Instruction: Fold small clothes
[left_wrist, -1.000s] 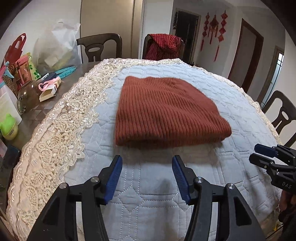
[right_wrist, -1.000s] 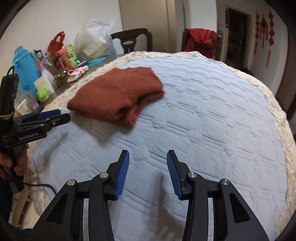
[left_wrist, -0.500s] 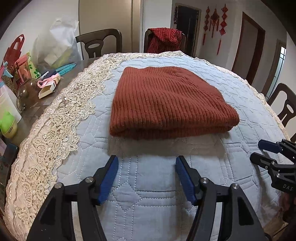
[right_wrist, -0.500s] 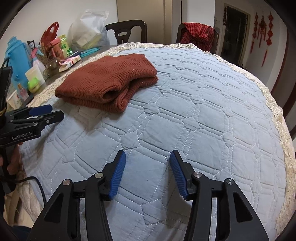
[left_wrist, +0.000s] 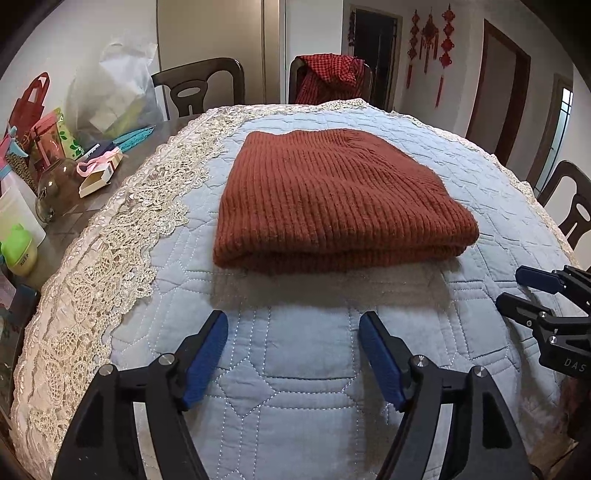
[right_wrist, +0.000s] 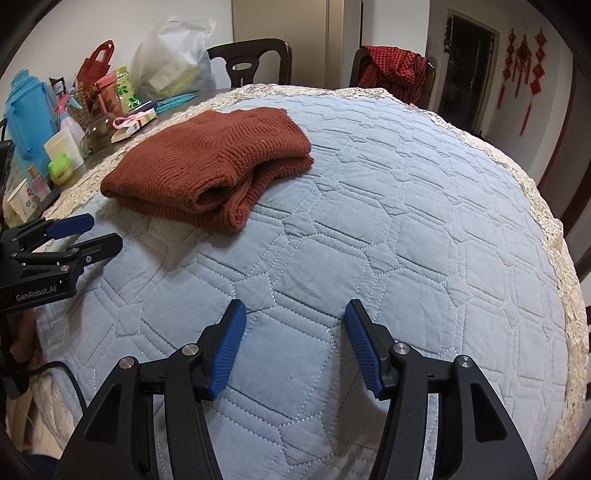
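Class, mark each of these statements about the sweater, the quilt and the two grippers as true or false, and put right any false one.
1. The rust-brown sweater lies folded on the blue quilt. True.
2. The left gripper holds the sweater's near edge. False: its jaws are opening with only quilt between them, short of the sweater.
3. A red checked garment hangs over a chair at the far side. True.
4. The right gripper holds a sleeve. False: its jaws are opening, with nothing between them.
5. The quilt has a plain hemmed edge. False: a cream lace border trims it.
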